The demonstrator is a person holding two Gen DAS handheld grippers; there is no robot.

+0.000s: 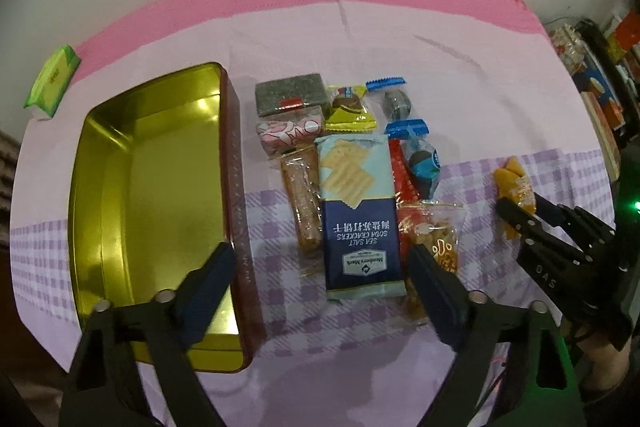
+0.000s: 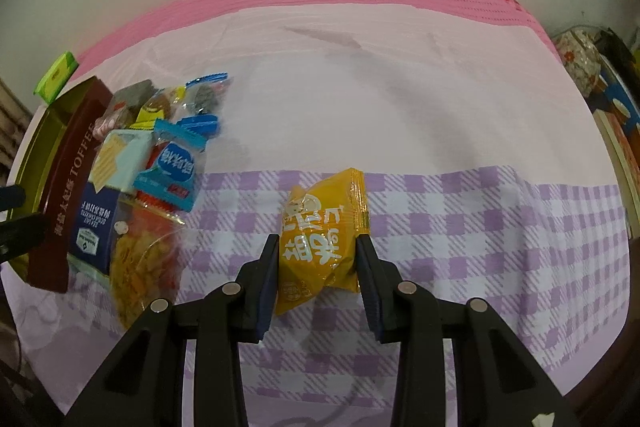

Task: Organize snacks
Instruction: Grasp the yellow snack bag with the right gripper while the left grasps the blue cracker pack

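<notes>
Gripping small orange foil snack packet (image 2: 318,241) over checked table (image 2: 480,227) in clenched right claw (image 2: 316,267), left claw (image 1: 324,279) spread empty above cracker pack (image 1: 358,211); next, likely carrying toward gold-lined open tin (image 1: 152,195).

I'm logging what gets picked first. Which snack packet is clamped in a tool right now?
The orange-yellow packet, lying apart from the others on the checked cloth; the right tool grips its sides. The rest sit clustered beside the tin.

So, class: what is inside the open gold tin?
The gold tin shows only bare shiny floor and walls, no snacks. The left gripper's fingers cover its near corner, so that part stays unseen.
</notes>
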